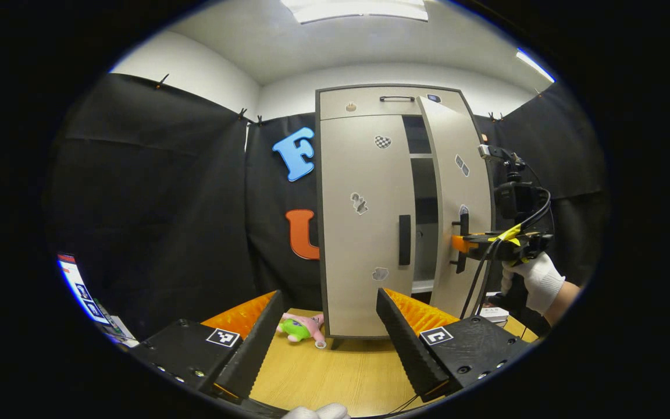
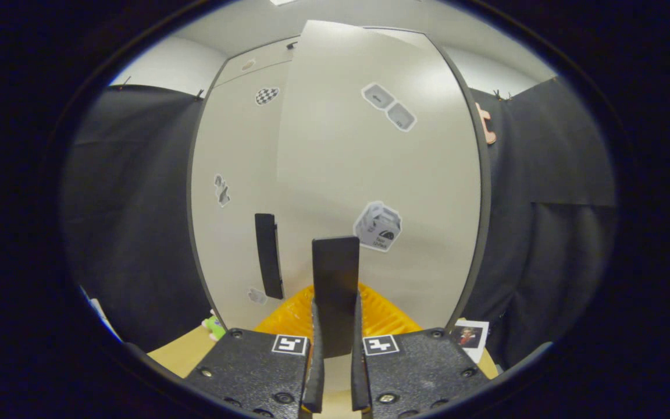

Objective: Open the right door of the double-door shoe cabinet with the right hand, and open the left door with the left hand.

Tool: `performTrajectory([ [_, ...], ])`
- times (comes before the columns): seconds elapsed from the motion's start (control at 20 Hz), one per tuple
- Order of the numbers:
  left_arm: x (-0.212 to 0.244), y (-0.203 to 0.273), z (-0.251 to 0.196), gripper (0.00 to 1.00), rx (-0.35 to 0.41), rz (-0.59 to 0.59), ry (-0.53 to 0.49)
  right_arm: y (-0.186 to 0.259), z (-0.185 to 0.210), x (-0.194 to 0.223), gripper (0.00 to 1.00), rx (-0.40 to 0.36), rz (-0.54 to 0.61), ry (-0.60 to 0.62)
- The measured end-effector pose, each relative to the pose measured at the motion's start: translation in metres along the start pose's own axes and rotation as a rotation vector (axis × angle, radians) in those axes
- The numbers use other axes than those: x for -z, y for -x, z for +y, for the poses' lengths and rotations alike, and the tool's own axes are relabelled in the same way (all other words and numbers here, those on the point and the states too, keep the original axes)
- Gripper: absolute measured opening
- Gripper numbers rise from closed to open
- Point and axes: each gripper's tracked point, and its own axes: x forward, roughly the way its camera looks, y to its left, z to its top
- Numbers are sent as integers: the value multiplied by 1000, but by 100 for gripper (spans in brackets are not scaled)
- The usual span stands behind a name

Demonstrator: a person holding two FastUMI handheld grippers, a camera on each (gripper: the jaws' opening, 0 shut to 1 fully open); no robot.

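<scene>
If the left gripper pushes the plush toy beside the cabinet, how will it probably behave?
The plush toy looks soft, so it would likely squash and slide on the smooth table rather than roll. It seems light and unlikely to break. It lies touching the cabinet, which may block it.

You are facing a shoe cabinet (image 1: 364,233) in pale beige-grey with a dark grey edge, its left door (image 1: 361,192) and right door (image 2: 370,174) each carrying a black bar handle (image 1: 405,240) and small grey and white stickers, one of them a black-and-white checkered sticker (image 1: 382,141). It stands on a light wood-grain table (image 1: 335,372), where a pink and green plush toy (image 1: 302,327) lies. The glove on your hand (image 1: 535,279) is white, and the booth wall is black under a white ceiling (image 1: 358,46).
</scene>
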Motion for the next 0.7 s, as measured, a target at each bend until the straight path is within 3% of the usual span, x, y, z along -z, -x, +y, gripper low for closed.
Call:
performTrajectory([
  [0.7,2,2,-77,96,104,19,18,74,-67,9,19,13,-5,-33],
])
